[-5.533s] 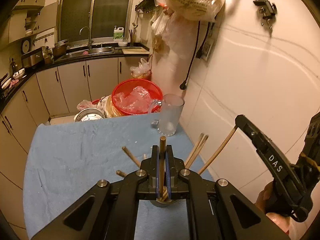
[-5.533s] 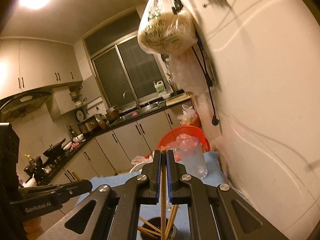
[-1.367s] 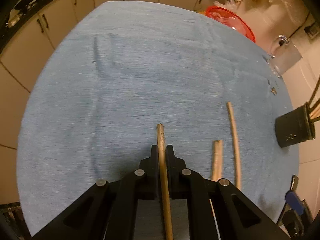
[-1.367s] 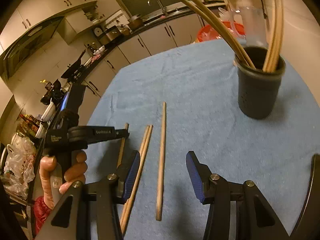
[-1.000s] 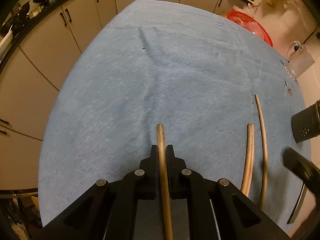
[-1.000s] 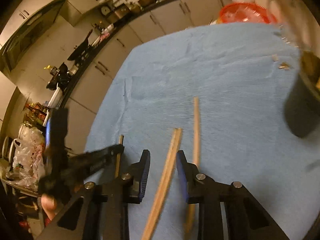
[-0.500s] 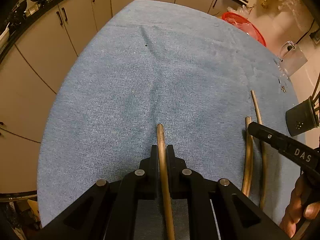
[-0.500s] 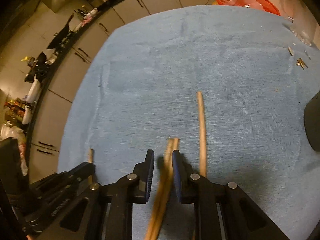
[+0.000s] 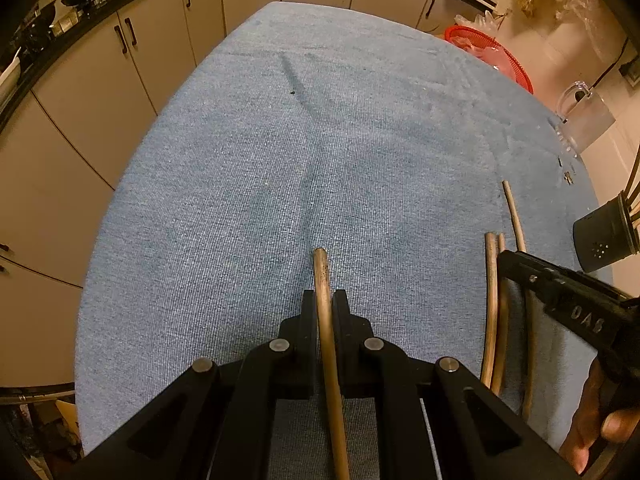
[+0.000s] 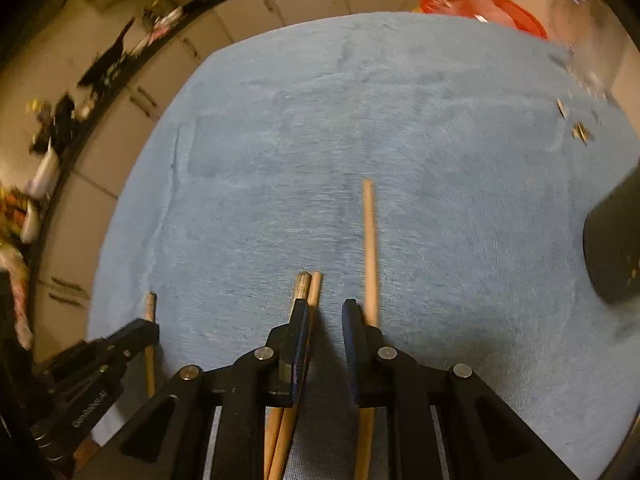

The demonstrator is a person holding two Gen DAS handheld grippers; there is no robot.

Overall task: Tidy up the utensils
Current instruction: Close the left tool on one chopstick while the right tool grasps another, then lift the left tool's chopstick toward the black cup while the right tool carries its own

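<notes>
Left gripper [image 9: 323, 300] is clamped on one chopstick [image 9: 325, 312], its tip reaching out past the jaws above the blue cloth [image 9: 280, 168] on the surface. Right gripper [image 10: 325, 312] stands at a narrow gap, with nothing clearly between the jaws; a pair [image 10: 308, 286] of chopsticks lies under its left jaw, and a single stick [image 10: 370, 248] runs beside its right jaw. Off to the right, a black holder [image 9: 600, 246] stands with more sticks in it.

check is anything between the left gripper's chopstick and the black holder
Yes: the right gripper reaches across in front of the black holder, over three loose chopsticks flat on the cloth. The chopstick in the left gripper would likely have to go over it.
</notes>
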